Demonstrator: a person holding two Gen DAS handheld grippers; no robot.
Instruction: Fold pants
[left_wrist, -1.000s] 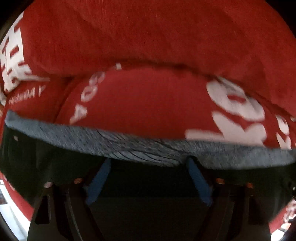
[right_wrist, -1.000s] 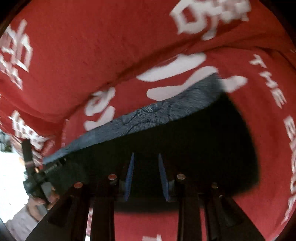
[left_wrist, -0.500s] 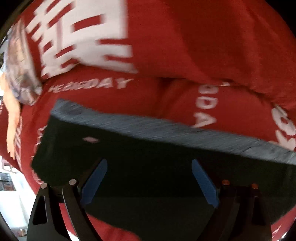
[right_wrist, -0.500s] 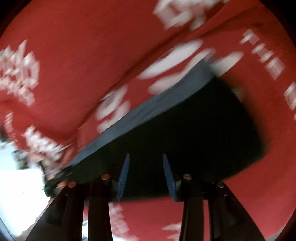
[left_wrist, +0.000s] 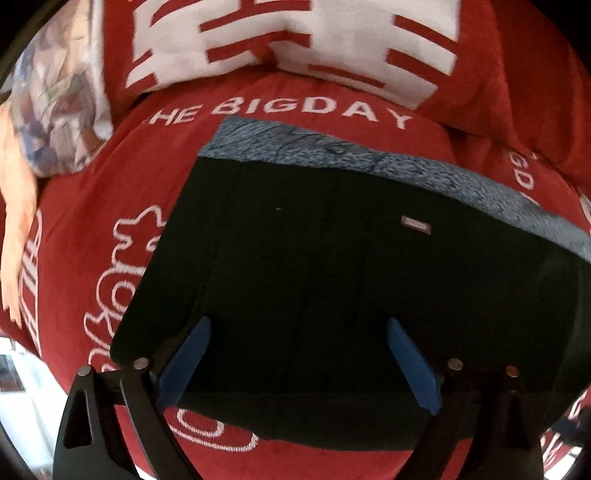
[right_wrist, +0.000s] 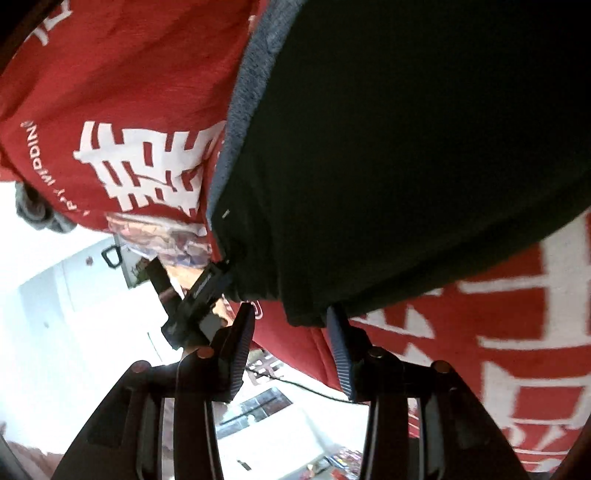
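Since soft and limp, pants (left_wrist: 351, 288) best pinched at grey waistband (left_wrist: 369, 155), 12 o'clock. Left gripper (left_wrist: 299, 354) wide, empty; right gripper (right_wrist: 291, 332) parted, empty.

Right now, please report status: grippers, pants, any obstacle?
Left hand-held gripper open, right hand-held gripper open. Pants folded flat on red blanket. No obstacle seen.

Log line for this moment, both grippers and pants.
left gripper: open, over pants | right gripper: open at pants edge | pants: lying on red blanket
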